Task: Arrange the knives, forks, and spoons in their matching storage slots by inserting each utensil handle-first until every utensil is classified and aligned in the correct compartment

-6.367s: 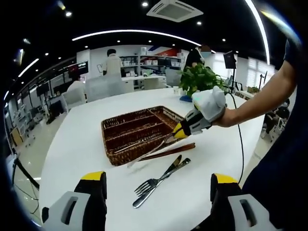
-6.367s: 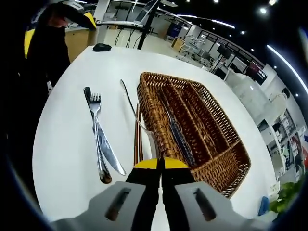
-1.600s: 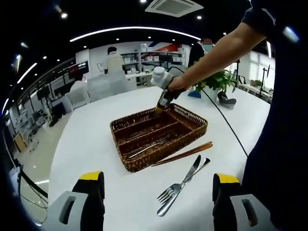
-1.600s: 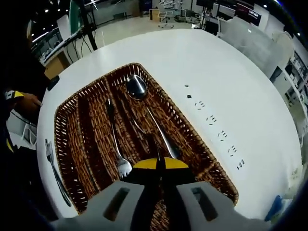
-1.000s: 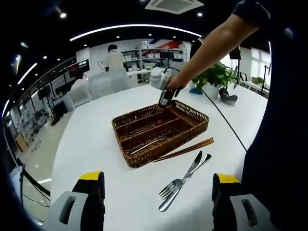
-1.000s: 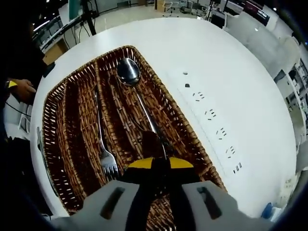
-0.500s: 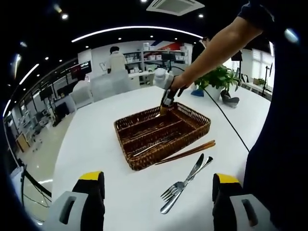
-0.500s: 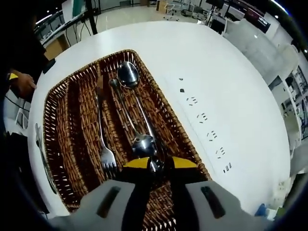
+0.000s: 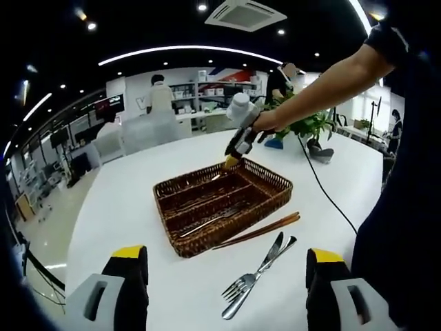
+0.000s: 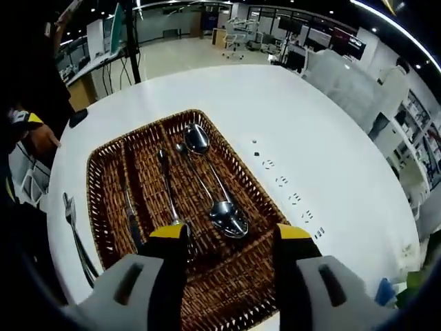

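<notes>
We read no brand, label or writing anywhere; the small dark marks on the white table [image 10: 331, 124] beyond the basket's right rim are too tiny for us to make out.

In the right gripper view, our right gripper [image 10: 231, 238] hangs released, jaws spread wide over the near end of the wicker basket [image 10: 110, 158]. Straight ahead between the jaws lie two spoons [image 10: 224, 210], heads pointing opposite ways, in the right-hand slot. A fork [image 10: 167, 189] lies in the slot just left of them, its tines hidden behind our left jaw. Further left a knife [image 10: 131, 214] lies in the next slot, dark and hard to separate from the weave. Outside the basket, far left, another fork [image 10: 76, 241] rests on the table, partly cut off.

In the left gripper view, our left gripper [image 9: 220, 276] is open and holds nothing. Ahead of it lie a fork and knife [image 9: 256, 269] together, then chopsticks [image 9: 258, 229] just beside the basket [image 9: 207, 189].
</notes>
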